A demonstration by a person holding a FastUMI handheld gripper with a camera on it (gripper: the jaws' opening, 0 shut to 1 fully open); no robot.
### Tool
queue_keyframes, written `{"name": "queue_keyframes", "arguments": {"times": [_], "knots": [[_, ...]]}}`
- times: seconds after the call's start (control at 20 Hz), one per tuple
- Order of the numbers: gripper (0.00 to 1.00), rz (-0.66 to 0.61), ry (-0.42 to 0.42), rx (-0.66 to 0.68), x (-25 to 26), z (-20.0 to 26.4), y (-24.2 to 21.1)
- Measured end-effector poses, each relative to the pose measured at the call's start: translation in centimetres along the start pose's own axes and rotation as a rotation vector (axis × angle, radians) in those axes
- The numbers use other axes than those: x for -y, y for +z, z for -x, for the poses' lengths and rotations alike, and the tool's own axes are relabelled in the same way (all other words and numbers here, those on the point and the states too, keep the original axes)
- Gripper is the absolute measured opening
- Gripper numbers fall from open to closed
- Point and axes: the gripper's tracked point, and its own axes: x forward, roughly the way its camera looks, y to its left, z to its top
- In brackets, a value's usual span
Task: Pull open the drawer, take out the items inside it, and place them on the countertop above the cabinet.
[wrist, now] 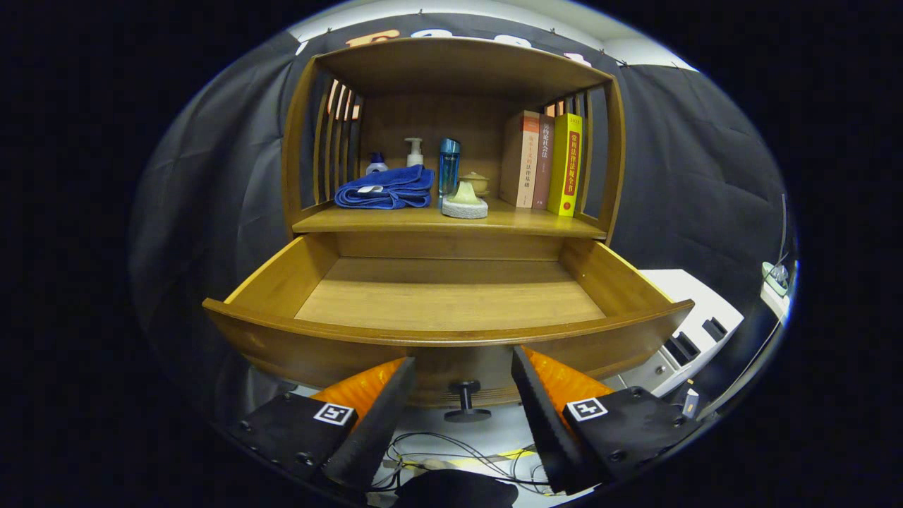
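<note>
The wooden drawer (451, 335) is pulled far out of the cabinet, and its floor is bare. Its dark round knob (465, 401) sits on the front panel, between my fingers and apart from both. My gripper (462, 363) is open, fingertips just under the drawer's front rim, holding nothing. On the countertop (451, 220) above lie a folded blue towel (386, 189) and a pale green and grey round item (464, 202), with a blue tumbler (449, 166) and a small tan lidded pot (475, 183) behind.
Two pump bottles (413, 151) stand at the shelf's back left and three upright books (543, 164) at its right. Slatted side walls and a top board enclose the shelf. Cables (458, 451) lie on the floor below; white equipment (691, 331) stands at the right.
</note>
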Motion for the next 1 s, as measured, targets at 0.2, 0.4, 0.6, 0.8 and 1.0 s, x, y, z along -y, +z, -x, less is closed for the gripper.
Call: {"name": "queue_keyframes", "arguments": {"times": [0.2,0.4,0.6,0.8,1.0], "knots": [[0.94,0.010,-0.009,0.010,-0.1,-0.5,0.5],[0.94,0.007,-0.012,0.016,-0.1,-1.5,0.9],[0.94,-0.001,-0.016,0.023,-0.1,-3.3,1.4],[0.94,-0.024,-0.020,0.028,-0.1,-5.5,2.4],[0.95,0.007,-0.012,0.042,-0.4,-8.2,4.4]]}}
